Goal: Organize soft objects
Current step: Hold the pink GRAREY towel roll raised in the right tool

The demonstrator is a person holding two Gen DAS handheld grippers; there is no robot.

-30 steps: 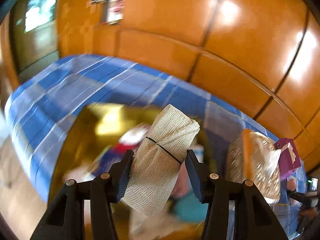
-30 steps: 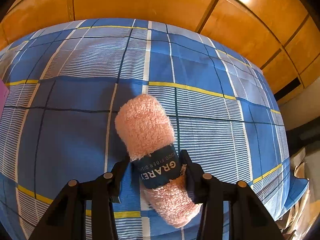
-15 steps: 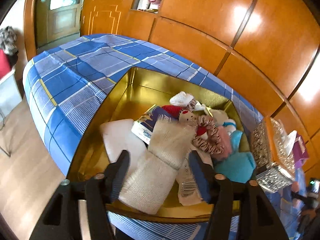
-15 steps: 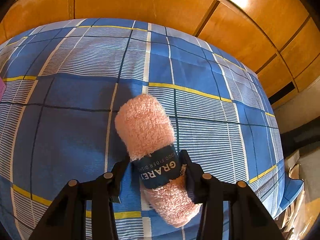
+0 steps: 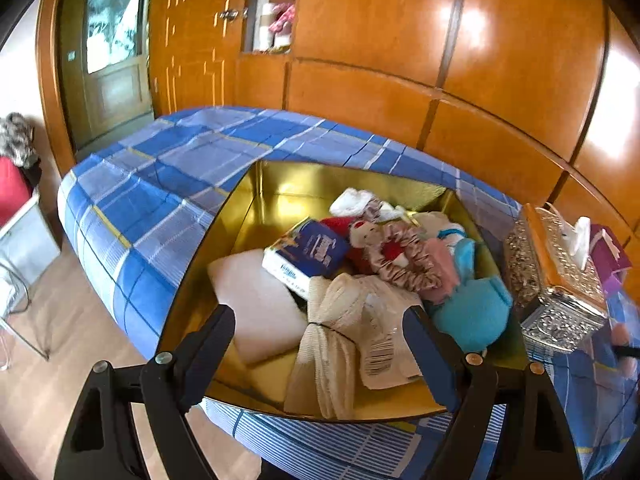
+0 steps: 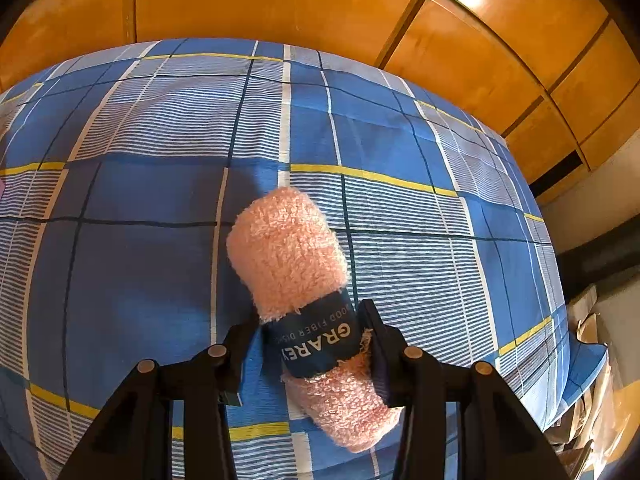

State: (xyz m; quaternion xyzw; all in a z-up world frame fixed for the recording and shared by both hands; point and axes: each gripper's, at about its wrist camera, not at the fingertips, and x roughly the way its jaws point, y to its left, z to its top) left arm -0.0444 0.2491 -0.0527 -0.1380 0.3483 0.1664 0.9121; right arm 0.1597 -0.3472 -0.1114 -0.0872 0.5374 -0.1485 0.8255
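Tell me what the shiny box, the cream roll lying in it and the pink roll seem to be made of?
The box looks like gold foil-faced card or metal: its walls mirror the light. The cream roll looks like open-weave gauze or mesh cloth, cinched by a thin black band. The pink roll looks like fluffy microfibre terry, loops visible, wrapped in a dark blue paper band.

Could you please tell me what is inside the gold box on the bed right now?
The gold box holds a beige mesh roll, white pad, blue tissue pack, pink scrunchie, small plush toy and teal item. Whatever lies beneath that pile is covered.
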